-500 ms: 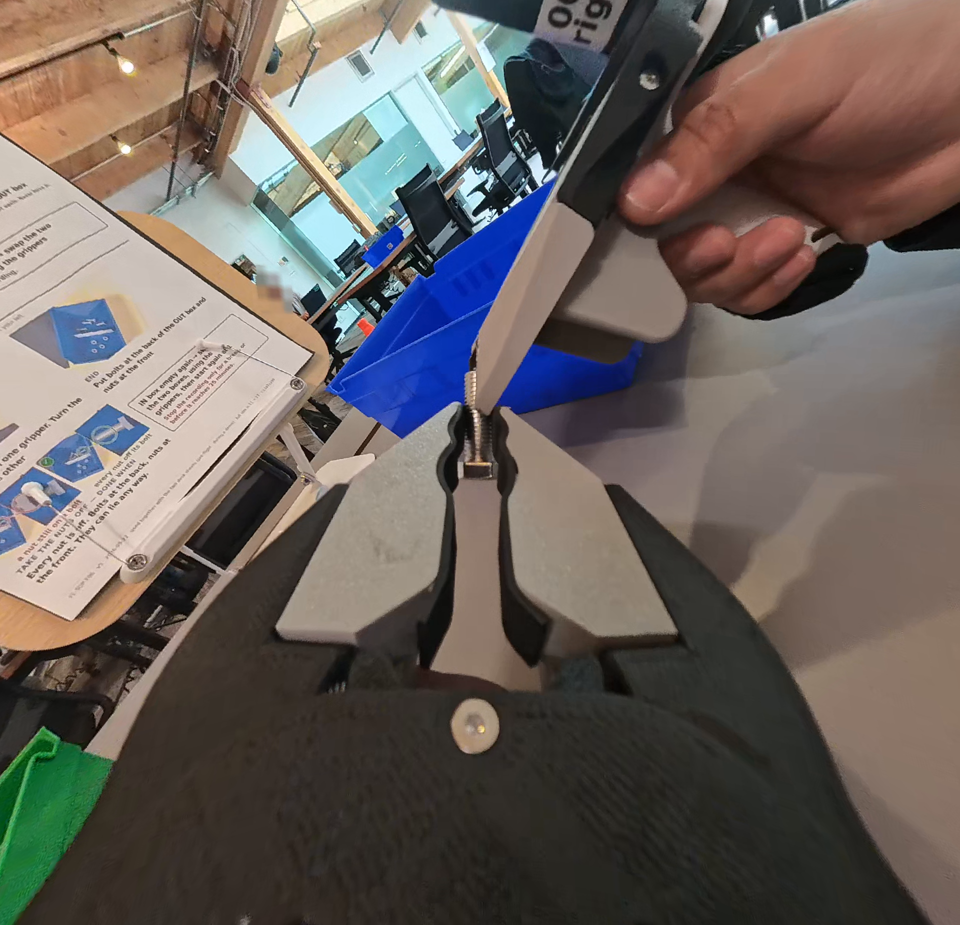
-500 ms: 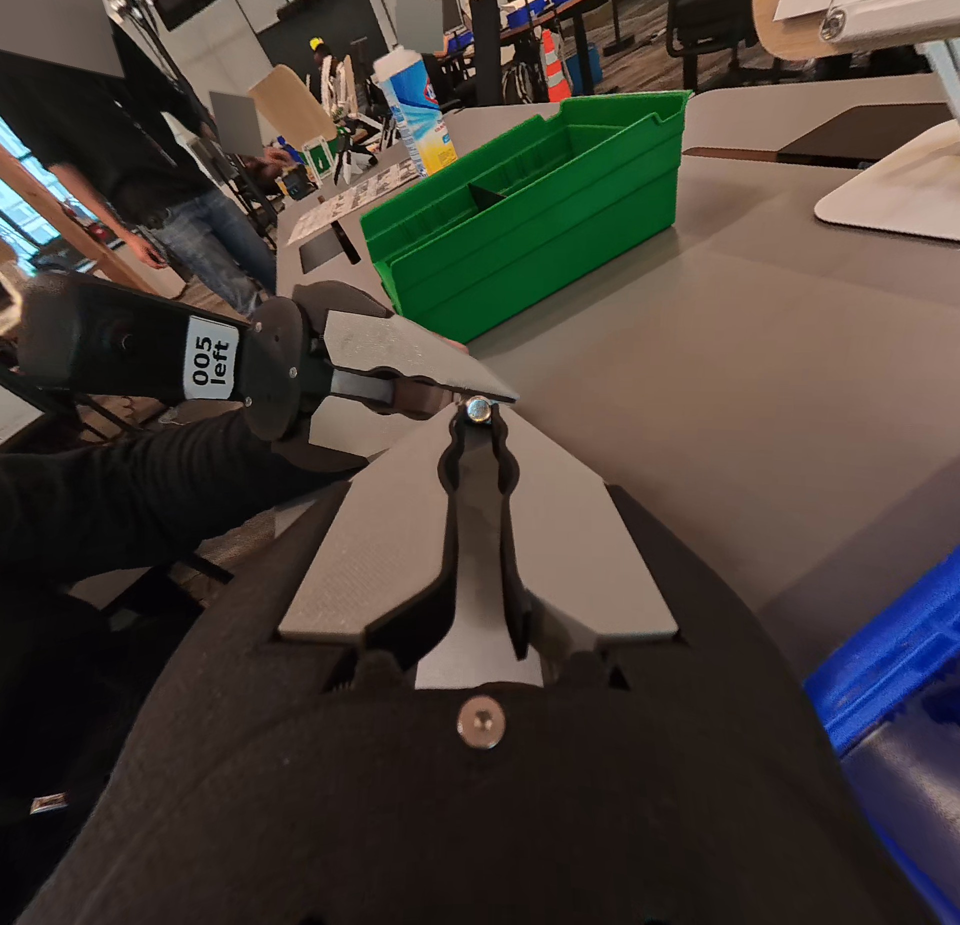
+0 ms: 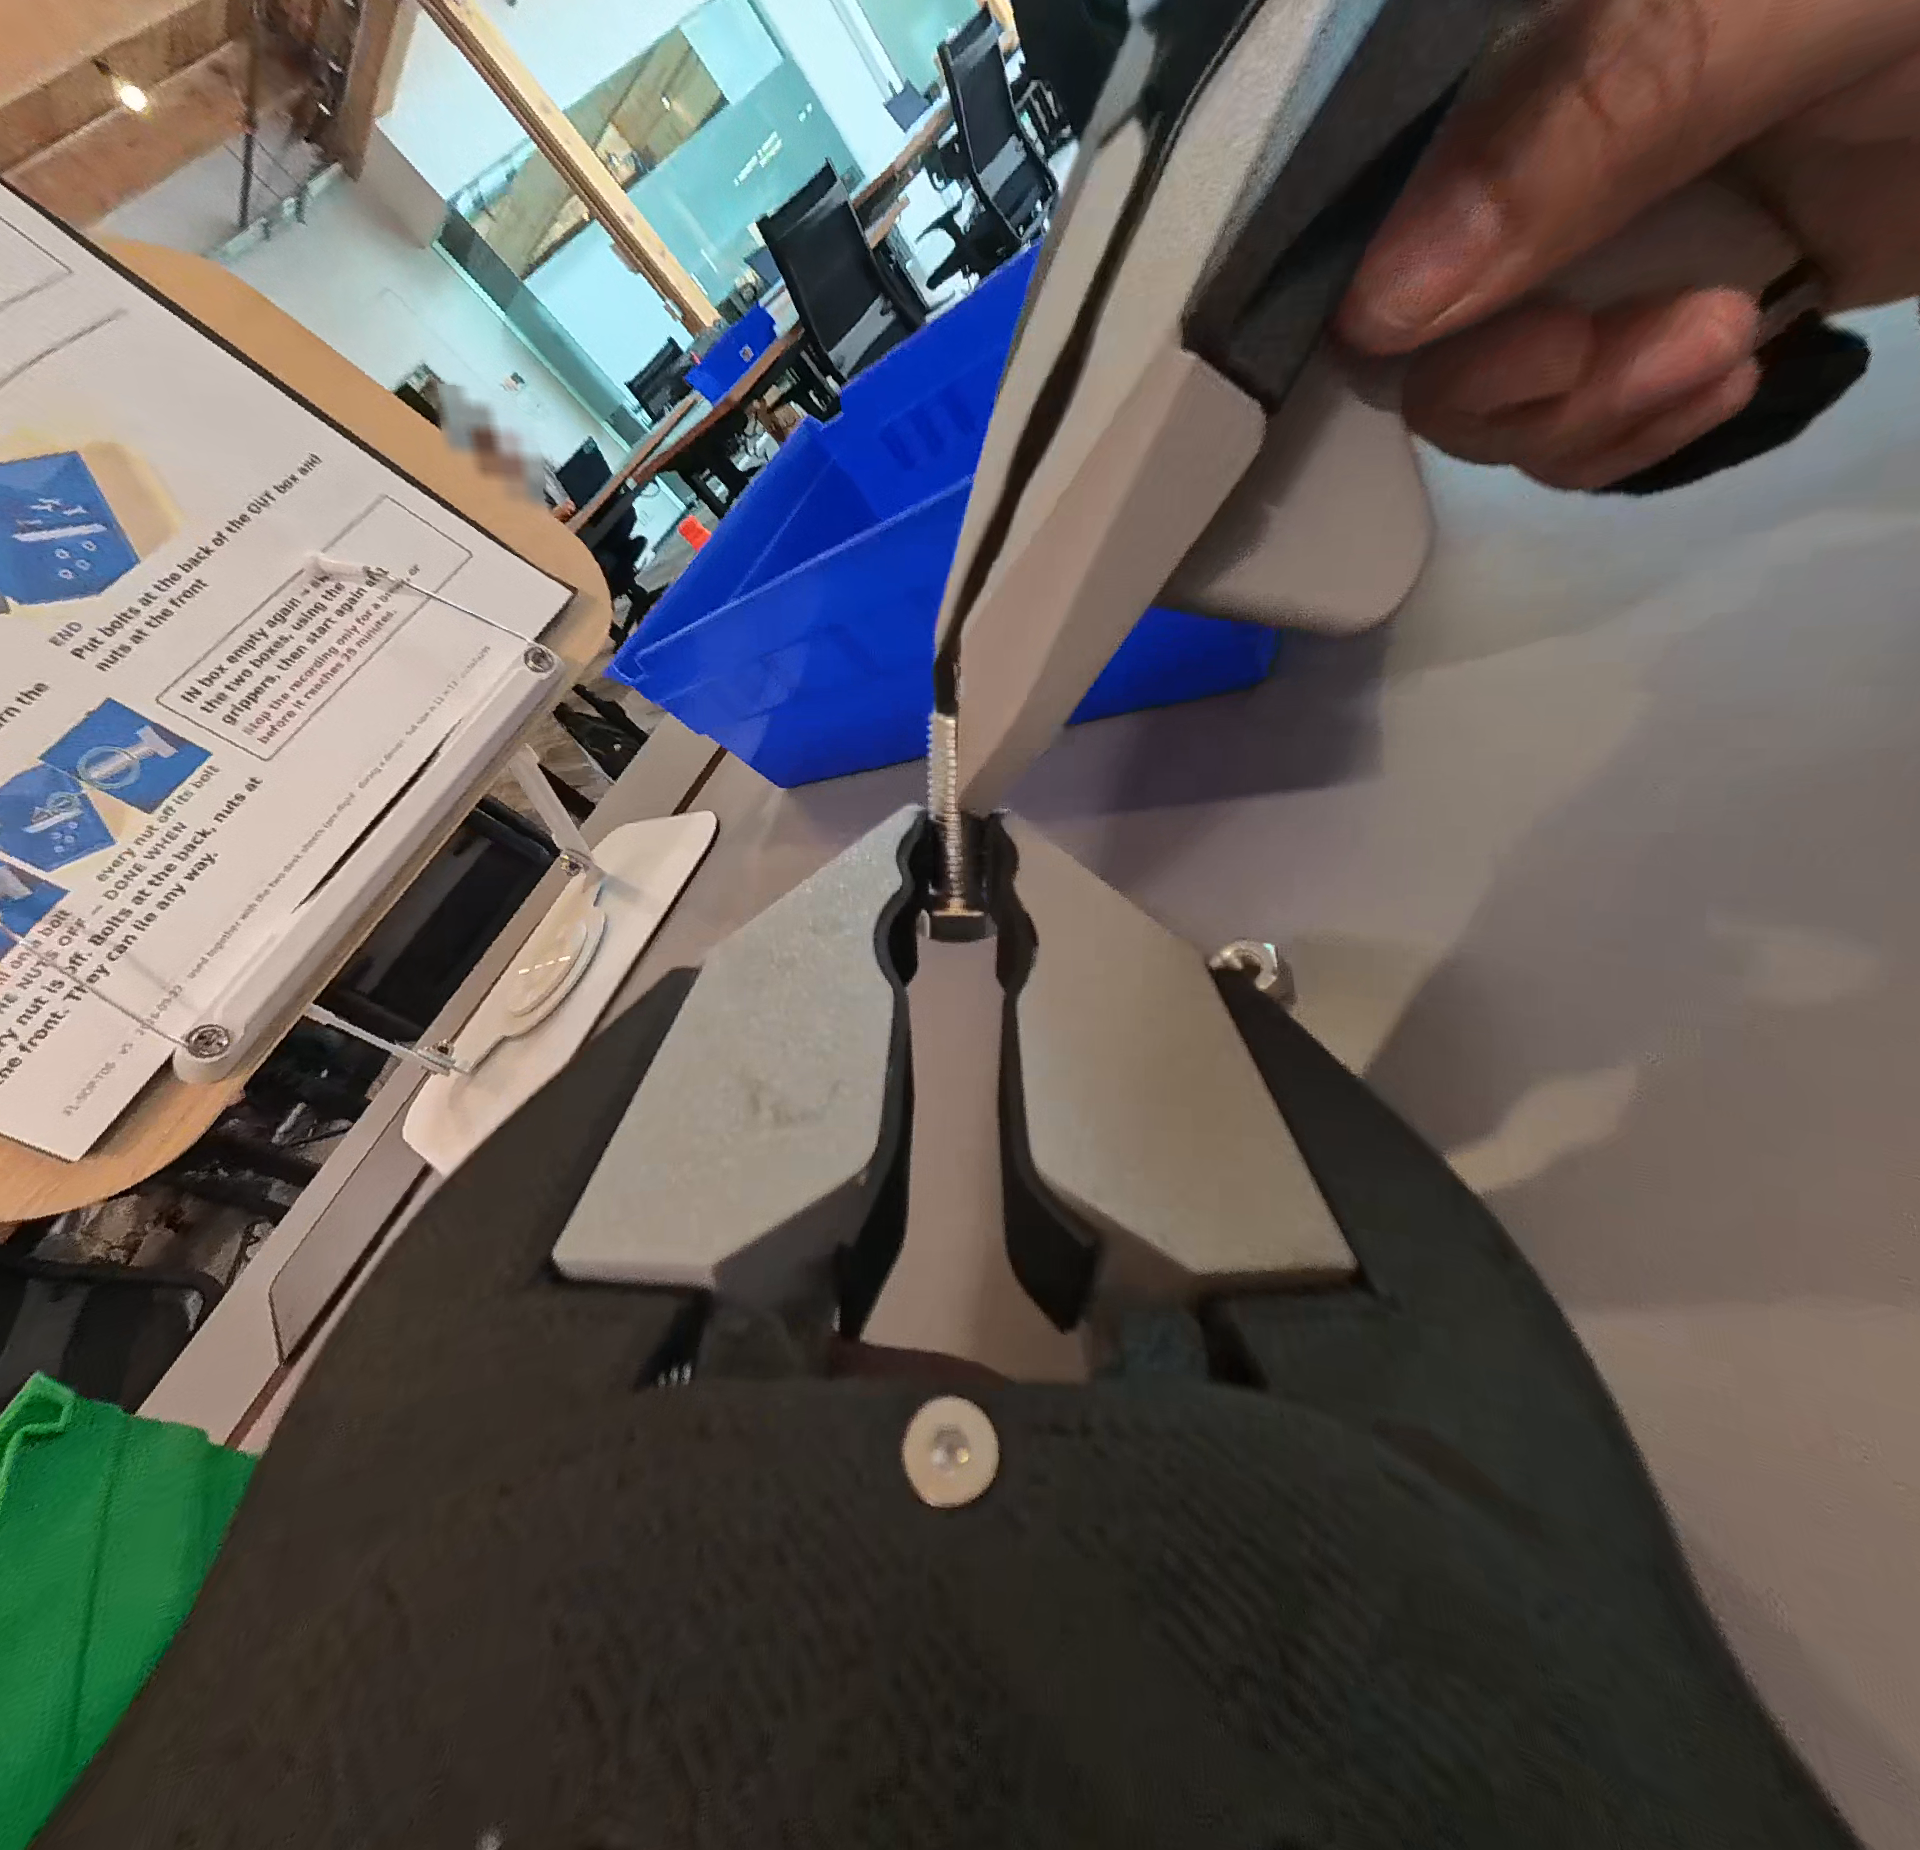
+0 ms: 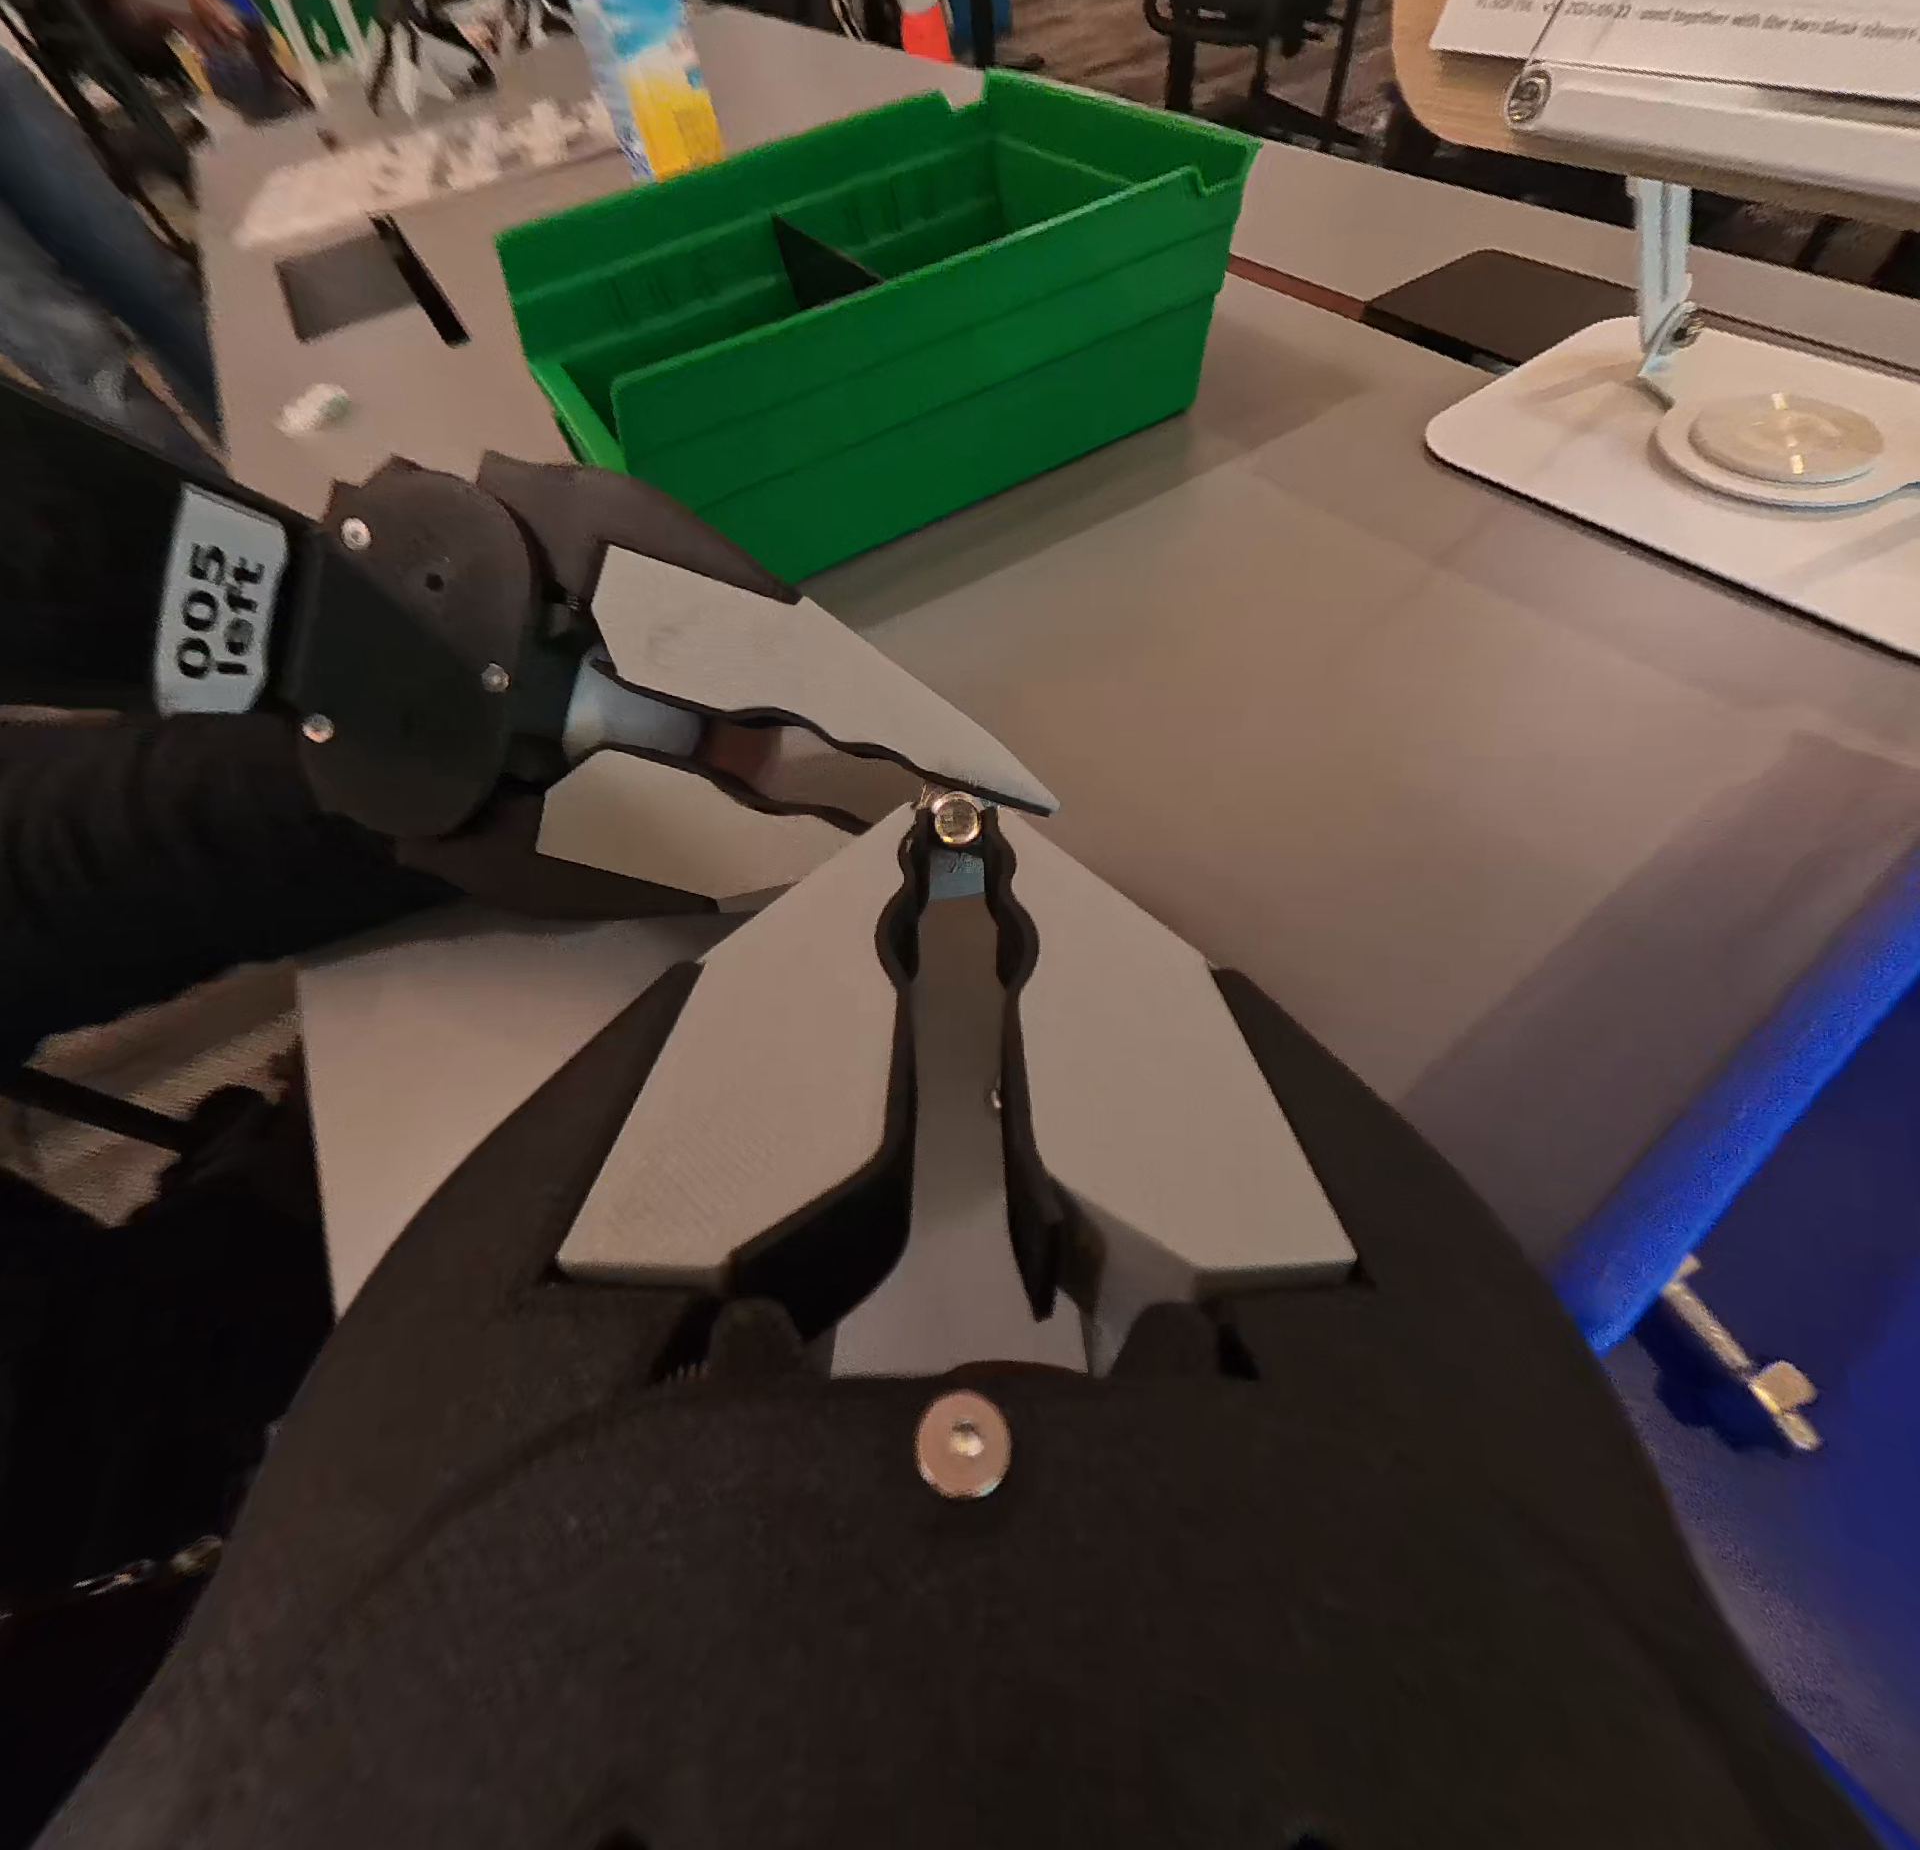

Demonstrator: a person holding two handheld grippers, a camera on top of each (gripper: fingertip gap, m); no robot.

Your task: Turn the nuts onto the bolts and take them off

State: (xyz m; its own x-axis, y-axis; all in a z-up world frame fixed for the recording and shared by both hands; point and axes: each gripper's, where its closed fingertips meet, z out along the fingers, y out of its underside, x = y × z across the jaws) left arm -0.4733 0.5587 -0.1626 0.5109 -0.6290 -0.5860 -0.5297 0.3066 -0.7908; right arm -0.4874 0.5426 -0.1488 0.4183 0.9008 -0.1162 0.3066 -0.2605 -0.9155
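A silver bolt [image 3: 948, 844] is held in the air between both grippers. My left gripper [image 3: 958, 834] is shut on its head end, and the threaded shaft sticks out past the tips. My right gripper [image 3: 948, 694], held by a hand [image 3: 1662, 190], comes in from the upper right and is shut on the shaft's far end. In the right wrist view my right gripper [image 4: 956, 829] clamps a round shiny end, and the left gripper [image 4: 1023, 803] reaches in from the left. I cannot tell if a nut sits between the right pads. A loose nut [image 3: 1252, 964] lies on the grey table [image 3: 1558, 969].
A blue bin [image 3: 831, 595] stands behind the grippers; in the right wrist view it [image 4: 1766, 1125] holds a bolt [image 4: 1735, 1369]. A green divided bin [image 4: 935, 418] stands farther back. An instruction sheet on a stand [image 3: 208, 657], with a white base [image 4: 1704, 450], is at the table's edge.
Both grippers stay shut on the bolt. The right gripper now looms closer and higher in the left wrist view. A loose nut now shows on the table beside the left gripper.
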